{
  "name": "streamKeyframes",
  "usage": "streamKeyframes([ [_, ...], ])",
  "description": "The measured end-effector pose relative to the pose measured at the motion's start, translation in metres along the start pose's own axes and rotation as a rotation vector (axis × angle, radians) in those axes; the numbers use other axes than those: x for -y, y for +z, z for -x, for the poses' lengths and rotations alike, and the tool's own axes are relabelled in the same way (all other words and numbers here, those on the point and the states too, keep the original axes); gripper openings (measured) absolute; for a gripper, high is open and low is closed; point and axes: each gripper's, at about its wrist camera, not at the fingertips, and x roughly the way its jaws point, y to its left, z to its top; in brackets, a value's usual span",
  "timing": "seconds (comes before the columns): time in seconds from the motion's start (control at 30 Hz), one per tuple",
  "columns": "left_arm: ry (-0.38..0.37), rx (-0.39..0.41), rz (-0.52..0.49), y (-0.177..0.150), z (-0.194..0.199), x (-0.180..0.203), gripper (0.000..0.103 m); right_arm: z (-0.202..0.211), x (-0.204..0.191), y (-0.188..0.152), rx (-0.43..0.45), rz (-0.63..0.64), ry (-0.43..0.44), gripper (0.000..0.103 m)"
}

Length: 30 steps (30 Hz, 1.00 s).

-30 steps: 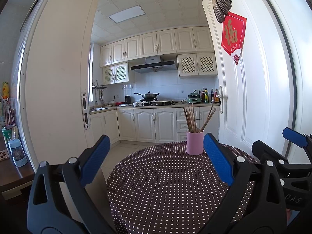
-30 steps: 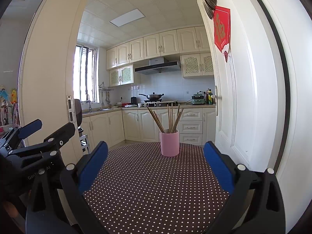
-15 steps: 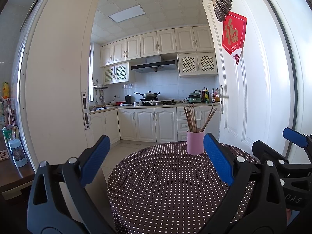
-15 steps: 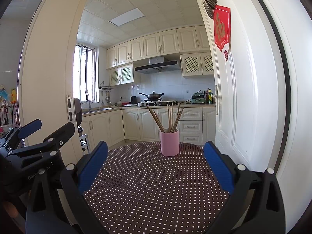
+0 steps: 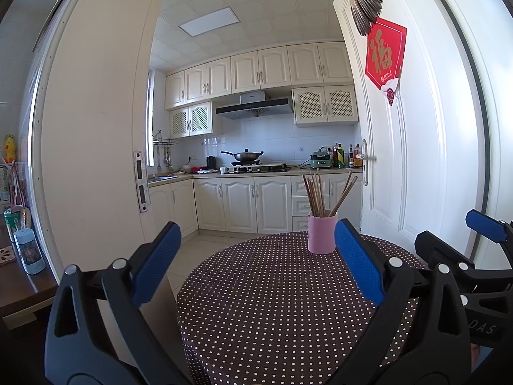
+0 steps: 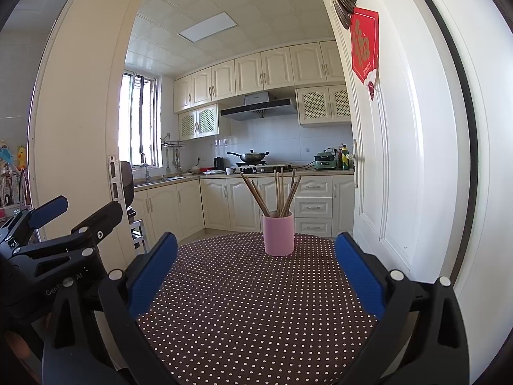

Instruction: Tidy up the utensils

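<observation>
a bundle of brown wooden chopsticks point(image 5: 319, 194) stands tips-up in a pink cylindrical cup point(image 5: 321, 232) near the far edge of a round worktop point(image 5: 272, 304) covered in brown cloth with white polka dots; their long axes run near vertical, fanning outward at the top, a few leaning right. the left claw point(image 5: 256, 264) gapes wide and empty, the cup ahead of it just beside its right finger. the right claw point(image 6: 256, 268) is also wide and empty, the cup point(image 6: 278, 233) ahead between its fingers, well apart.
</observation>
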Motion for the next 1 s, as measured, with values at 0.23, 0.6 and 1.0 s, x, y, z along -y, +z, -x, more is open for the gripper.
streamKeyframes([
  [0.23, 0.0, -0.001, 0.0, 0.0002, -0.0002, 0.0, 0.095, -0.0005, 0.0007, 0.0008, -0.002, -0.001, -0.001, 0.095],
  [0.6, 0.004, -0.005, -0.003, 0.0, -0.0027, 0.0013, 0.095, -0.0001, -0.001, 0.0008, -0.008, -0.006, -0.005, 0.095],
  [1.0, 0.003, -0.006, -0.001, -0.0007, -0.0038, 0.0013, 0.095, 0.0005, -0.0018, 0.0001, -0.008, -0.007, -0.007, 0.095],
])
